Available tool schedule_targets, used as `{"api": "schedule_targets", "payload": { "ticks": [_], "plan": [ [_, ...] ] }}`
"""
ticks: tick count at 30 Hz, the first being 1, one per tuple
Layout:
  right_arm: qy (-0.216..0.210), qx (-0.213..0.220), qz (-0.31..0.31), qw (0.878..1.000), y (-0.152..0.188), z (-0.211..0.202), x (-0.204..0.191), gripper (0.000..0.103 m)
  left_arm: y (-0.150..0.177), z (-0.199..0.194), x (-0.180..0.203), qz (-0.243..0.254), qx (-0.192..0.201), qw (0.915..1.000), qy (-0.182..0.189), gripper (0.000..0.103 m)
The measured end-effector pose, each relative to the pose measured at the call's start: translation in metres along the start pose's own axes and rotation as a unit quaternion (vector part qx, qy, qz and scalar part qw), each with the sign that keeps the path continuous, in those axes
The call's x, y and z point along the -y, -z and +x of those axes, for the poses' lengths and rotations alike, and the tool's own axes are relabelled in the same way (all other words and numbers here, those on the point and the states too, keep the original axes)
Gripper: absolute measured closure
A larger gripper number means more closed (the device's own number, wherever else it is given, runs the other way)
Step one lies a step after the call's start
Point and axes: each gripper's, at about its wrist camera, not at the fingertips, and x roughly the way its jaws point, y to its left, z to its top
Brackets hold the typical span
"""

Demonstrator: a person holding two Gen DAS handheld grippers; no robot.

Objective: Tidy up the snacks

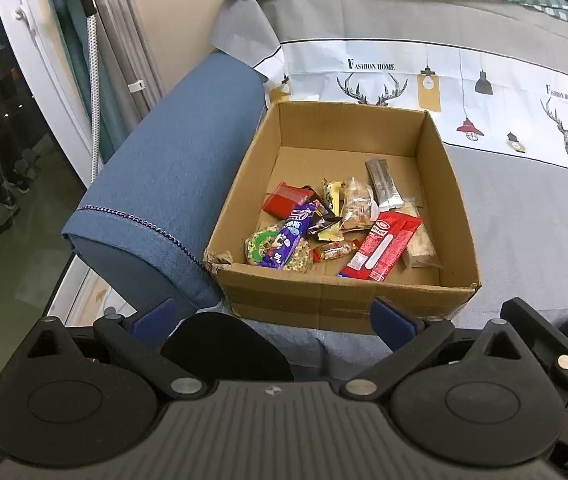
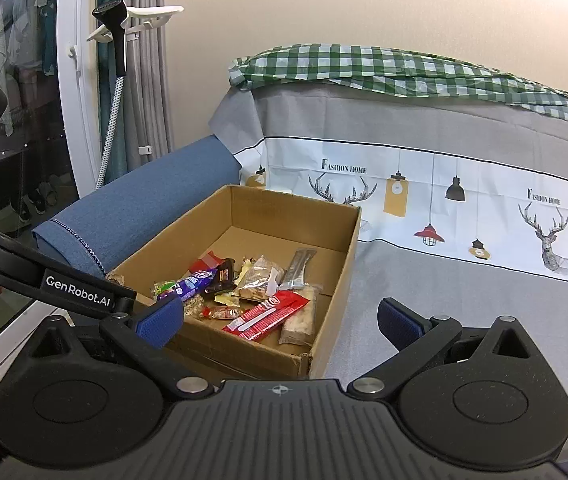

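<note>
An open cardboard box point(image 1: 343, 292) sits on the grey bedsheet and holds several snacks: a long red wrapper point(image 1: 383, 246), a purple packet point(image 1: 289, 236), a silver stick point(image 1: 383, 182), a clear bag of biscuits point(image 1: 357, 204) and a red pack point(image 1: 285, 198). My left gripper point(image 1: 274, 318) is open and empty, just in front of the box's near wall. My right gripper point(image 2: 280, 320) is open and empty, at the box's point(image 2: 323, 344) near right corner, above the red wrapper point(image 2: 266, 314). The left gripper's arm shows at the left edge of the right wrist view.
A blue bolster cushion point(image 1: 164, 196) lies against the box's left side. The deer-print sheet point(image 1: 483, 92) covers the bed behind, with a green checked cloth point(image 2: 383, 68) on top. A glass door and a garment steamer hose point(image 1: 94, 80) stand at the left.
</note>
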Motion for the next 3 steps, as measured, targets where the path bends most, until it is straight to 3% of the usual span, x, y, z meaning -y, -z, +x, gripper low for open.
{"api": "schedule_targets", "payload": {
  "ticks": [3],
  "plan": [
    [-0.002,0.000,0.002,1.000,0.0005,0.0008,0.0003,0.001,0.0003,0.0007,0.0005,0.000,0.001,1.0000,0.000,0.000]
  ]
}}
